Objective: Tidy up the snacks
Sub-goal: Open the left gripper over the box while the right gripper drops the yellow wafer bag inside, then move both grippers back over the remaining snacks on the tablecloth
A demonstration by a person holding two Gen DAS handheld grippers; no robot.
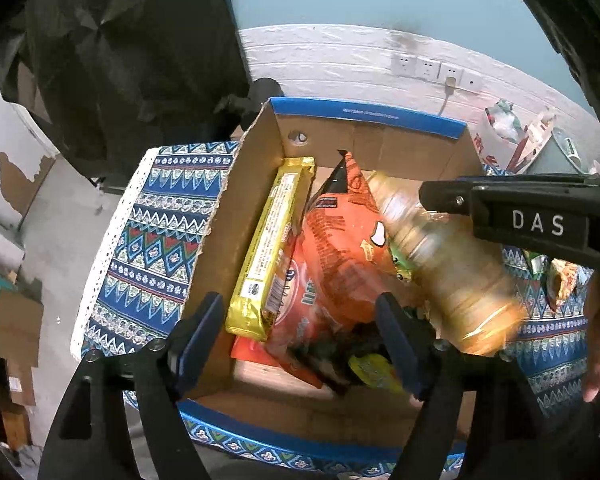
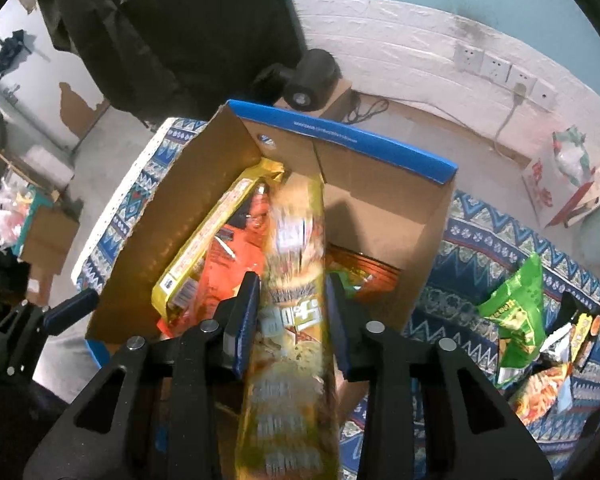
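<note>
Left gripper [image 1: 300,344]: my jaws stand apart over the cardboard box [image 1: 236,216], gripping nothing.
Right gripper [image 2: 292,320]: my pads flank the yellow noodle packet [image 2: 296,280]; grip unclear.
Packet: above the box.

Two wrist fisheye cameras are looking steeply down from close above. Both are facing the same open cardboard box [image 1: 256,200] [image 2: 172,216] on the patterned table [image 1: 148,240] [image 2: 480,248], the right view sitting slightly rightward.

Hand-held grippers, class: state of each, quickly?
Left hand-held gripper: open, holding nothing.
Right hand-held gripper: around the yellow snack packet; grip cannot be told.
</note>
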